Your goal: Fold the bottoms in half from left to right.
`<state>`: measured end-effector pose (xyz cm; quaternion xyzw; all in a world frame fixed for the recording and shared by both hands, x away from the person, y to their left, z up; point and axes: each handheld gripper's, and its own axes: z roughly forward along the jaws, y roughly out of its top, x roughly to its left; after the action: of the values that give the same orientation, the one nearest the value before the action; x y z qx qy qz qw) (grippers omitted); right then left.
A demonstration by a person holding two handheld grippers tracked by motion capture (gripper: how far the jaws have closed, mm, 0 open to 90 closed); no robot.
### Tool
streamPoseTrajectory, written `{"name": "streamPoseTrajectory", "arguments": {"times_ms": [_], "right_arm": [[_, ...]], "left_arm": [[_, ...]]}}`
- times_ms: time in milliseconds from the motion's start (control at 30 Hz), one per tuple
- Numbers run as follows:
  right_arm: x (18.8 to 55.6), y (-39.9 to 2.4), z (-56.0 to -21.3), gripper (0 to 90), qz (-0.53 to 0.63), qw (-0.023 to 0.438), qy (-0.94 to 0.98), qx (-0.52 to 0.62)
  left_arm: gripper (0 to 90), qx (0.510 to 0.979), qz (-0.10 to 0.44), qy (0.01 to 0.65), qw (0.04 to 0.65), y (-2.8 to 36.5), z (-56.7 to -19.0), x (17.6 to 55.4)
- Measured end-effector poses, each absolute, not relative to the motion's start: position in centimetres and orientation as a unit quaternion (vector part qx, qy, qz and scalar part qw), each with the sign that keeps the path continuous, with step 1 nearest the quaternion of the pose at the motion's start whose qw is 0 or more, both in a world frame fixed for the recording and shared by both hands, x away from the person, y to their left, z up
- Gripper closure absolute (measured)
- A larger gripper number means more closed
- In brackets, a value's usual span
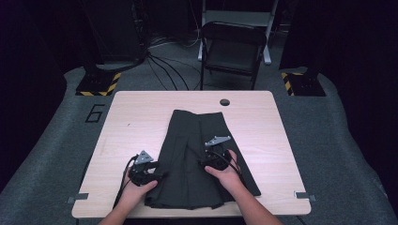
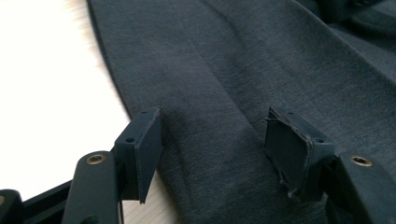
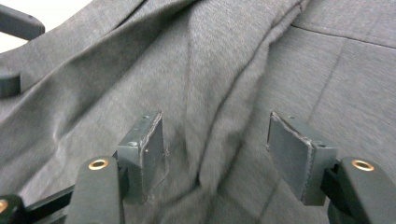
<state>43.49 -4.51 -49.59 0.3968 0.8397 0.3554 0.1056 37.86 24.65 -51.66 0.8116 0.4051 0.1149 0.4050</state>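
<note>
The garment (image 1: 192,159) runs lengthwise away from the person, its left edge under the spread left gripper (image 2: 212,149), the right gripper (image 3: 215,154), likewise spread, seemingly over a mid-cloth ridge.

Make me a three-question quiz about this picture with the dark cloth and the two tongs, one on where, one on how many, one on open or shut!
1. Where does the dark garment lie?
A. On the wooden table
B. On the folding chair
C. On the floor

2. How many tongs are over the table?
A. One
B. Two
C. Three

3. How do the left tongs stand?
A. Shut on the garment
B. Shut on a cable
C. Open, pads apart above the cloth

Answers:
1. A, the high view shows the garment spread on the tabletop.
2. B, the left tongs sit at the garment's left edge and the right tongs over its middle.
3. C, the left gripper view shows a wide gap between the pads, with nothing pinched.
</note>
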Motion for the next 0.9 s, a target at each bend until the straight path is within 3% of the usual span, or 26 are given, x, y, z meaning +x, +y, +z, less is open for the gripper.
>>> {"name": "streamPoseTrajectory", "arguments": {"times_ms": [200, 533, 600, 700, 800, 900], "right_arm": [[44.8, -3.7, -49.9, 36.6, 0.363, 0.093, 0.827, 0.419], [45.9, -2.9, -50.3, 40.0, 0.364, 0.111, 0.824, 0.421], [46.0, -2.7, -50.6, 43.5, 0.362, 0.111, 0.825, 0.419], [46.0, -2.4, -50.7, 56.1, 0.365, 0.114, 0.826, 0.413], [45.8, -2.0, -50.1, 70.7, 0.369, 0.141, 0.827, 0.401], [45.3, -1.4, -49.2, 78.3, 0.363, 0.171, 0.831, 0.384]], "left_arm": [[37.7, 0.810, 0.116, 0.405, 0.408, 24.6, -51.6, 37.8], [39.7, 0.810, 0.114, 0.404, 0.409, 25.1, -51.2, 37.6], [40.0, 0.811, 0.111, 0.404, 0.409, 25.2, -51.2, 37.6], [40.0, 0.811, 0.111, 0.404, 0.409, 25.2, -51.2, 37.6], [40.2, 0.810, 0.113, 0.403, 0.411, 25.3, -51.2, 37.7], [40.3, 0.804, 0.114, 0.408, 0.418, 25.4, -51.0, 37.6]]}}
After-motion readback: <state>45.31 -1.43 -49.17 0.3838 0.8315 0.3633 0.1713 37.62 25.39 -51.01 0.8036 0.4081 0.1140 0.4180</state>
